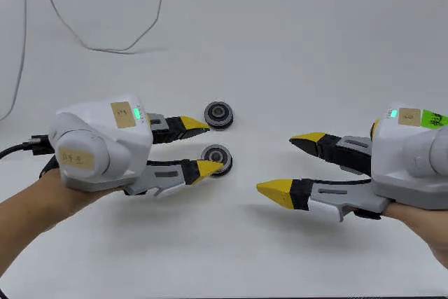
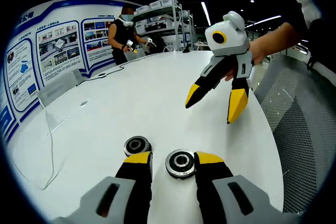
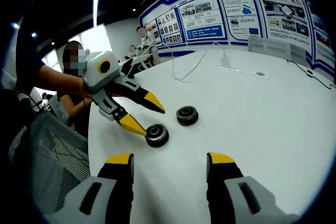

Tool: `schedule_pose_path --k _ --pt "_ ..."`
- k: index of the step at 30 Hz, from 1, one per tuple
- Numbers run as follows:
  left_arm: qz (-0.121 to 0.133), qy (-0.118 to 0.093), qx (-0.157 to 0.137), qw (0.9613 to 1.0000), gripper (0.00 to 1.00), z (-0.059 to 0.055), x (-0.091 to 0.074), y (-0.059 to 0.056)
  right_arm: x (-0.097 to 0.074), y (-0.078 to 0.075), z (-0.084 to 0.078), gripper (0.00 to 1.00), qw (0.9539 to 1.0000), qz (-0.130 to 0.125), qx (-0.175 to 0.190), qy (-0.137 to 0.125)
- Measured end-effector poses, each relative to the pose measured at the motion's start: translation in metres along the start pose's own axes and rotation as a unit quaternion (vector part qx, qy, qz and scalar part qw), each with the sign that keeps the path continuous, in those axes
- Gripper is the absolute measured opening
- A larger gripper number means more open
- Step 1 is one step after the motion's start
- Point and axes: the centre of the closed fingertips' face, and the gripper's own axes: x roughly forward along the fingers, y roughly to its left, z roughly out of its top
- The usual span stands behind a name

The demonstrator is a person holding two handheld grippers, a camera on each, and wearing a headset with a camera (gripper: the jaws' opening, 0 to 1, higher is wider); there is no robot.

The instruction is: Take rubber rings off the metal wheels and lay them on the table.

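The near wheel lies on the table at the tips of the left gripper's spread jaws, with the other wheel just beyond it. The right gripper hangs apart, released. The ring is probably soft and grippy on stiff metal, so pinch its outer edge.

The head view is bright and evenly lit from overhead, and the white table carries only soft, faint shadows under both pairs of jaws and beside the wheels. Both gripper views are sharp between the jaws but bend strongly toward the edges. Ceiling light strips beyond the jaw tips burn out to white.
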Motion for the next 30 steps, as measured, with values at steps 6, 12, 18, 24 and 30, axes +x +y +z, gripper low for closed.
schedule_pose_path --k 6,12,18,24,30 --pt "-0.017 0.005 0.005 0.9998 0.26 -0.004 0.002 -0.007 0.002 -0.002 0.002 0.57 0.9999 -0.001 0.008 -0.007" --pt "-0.027 0.015 0.010 0.9995 0.25 -0.010 0.006 -0.011 0.005 0.004 0.005 0.57 0.9999 0.009 0.008 -0.007" --pt "-0.030 0.013 0.009 0.9994 0.22 -0.010 0.007 -0.012 0.007 0.006 0.006 0.57 0.9998 0.013 0.010 -0.008" --pt "-0.034 0.014 -0.003 0.9993 0.21 -0.009 0.007 -0.013 0.008 0.007 0.006 0.56 0.9997 0.017 0.012 -0.009" --pt "-0.036 0.012 -0.017 0.9991 0.21 -0.010 0.007 -0.013 0.008 0.008 0.006 0.56 0.9997 0.019 0.013 -0.008"
